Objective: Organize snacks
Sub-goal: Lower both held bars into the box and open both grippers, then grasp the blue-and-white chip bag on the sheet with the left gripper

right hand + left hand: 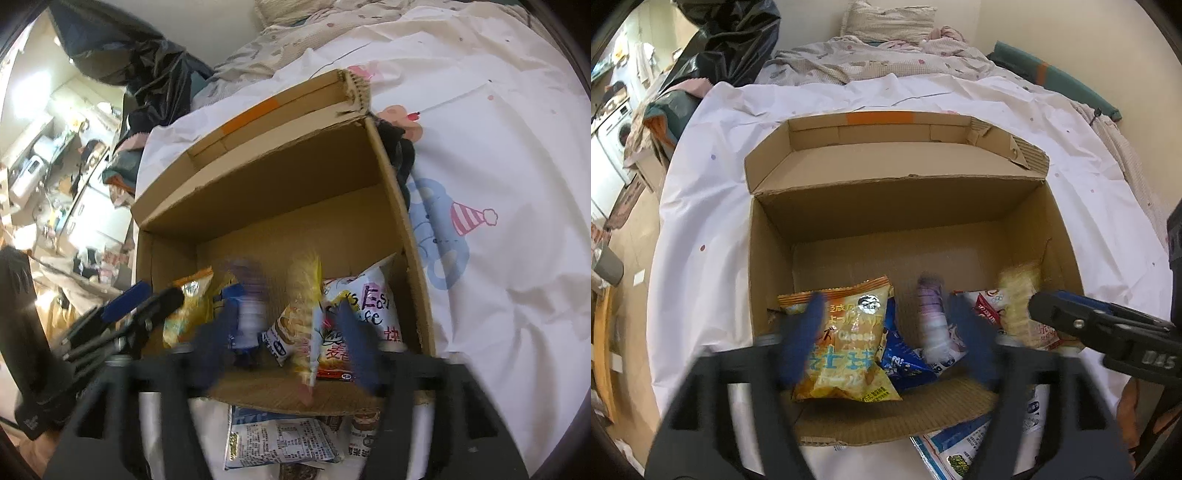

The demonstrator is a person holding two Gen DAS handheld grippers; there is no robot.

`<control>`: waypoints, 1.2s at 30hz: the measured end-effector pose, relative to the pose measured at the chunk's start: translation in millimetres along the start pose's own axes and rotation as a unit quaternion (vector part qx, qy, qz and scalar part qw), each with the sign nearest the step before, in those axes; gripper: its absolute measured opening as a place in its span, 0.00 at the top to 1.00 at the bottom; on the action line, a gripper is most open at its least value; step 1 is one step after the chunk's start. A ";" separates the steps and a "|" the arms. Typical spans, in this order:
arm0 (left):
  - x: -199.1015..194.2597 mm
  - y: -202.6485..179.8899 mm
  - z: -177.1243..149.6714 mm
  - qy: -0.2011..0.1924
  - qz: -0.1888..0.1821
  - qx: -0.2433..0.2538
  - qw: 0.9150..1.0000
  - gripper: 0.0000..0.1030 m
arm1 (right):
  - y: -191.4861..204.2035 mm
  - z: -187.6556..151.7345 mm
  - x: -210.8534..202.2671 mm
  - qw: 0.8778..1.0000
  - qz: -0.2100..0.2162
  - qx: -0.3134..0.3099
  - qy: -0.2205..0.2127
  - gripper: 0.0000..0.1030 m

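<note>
An open cardboard box sits on a white sheet on the bed, seen from above in both views. My left gripper hangs open over its near side. A blurred purple-and-white packet is loose between the blue fingers, and no pad touches it. My right gripper is open too, with a blurred yellow packet loose between its fingers. On the box floor lie a yellow cheese snack bag, a blue bag and a white bag.
More packets lie on the sheet in front of the box's near flap. The far flaps stand open. A quilt and pillow lie at the head of the bed. Black bags and room clutter are at the left.
</note>
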State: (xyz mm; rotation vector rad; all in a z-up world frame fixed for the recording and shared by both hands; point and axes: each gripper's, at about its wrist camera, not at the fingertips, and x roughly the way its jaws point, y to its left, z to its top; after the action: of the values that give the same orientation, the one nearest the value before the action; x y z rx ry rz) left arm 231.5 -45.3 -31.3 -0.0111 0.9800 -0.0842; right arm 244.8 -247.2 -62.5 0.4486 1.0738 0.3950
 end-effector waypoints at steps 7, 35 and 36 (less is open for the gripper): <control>-1.6 1.5 0.2 -0.005 -0.003 -0.001 1.000 0.18 | -1.8 0.6 -4.4 1.000 -0.001 0.002 -0.009 0.26; -57.6 41.3 -48.5 -0.018 -0.012 -0.051 0.998 0.18 | -3.2 -27.9 -57.6 0.999 0.002 0.025 -0.039 0.26; -58.2 42.1 -52.2 -0.015 -0.016 -0.055 0.998 0.18 | -6.1 -30.8 -60.0 0.999 0.005 0.033 -0.040 0.25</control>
State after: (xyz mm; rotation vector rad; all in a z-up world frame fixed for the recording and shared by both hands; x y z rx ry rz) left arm 158.8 2.7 -14.1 -0.1288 0.9537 -0.0602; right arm 192.2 -278.4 -33.5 0.5248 1.0100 0.3494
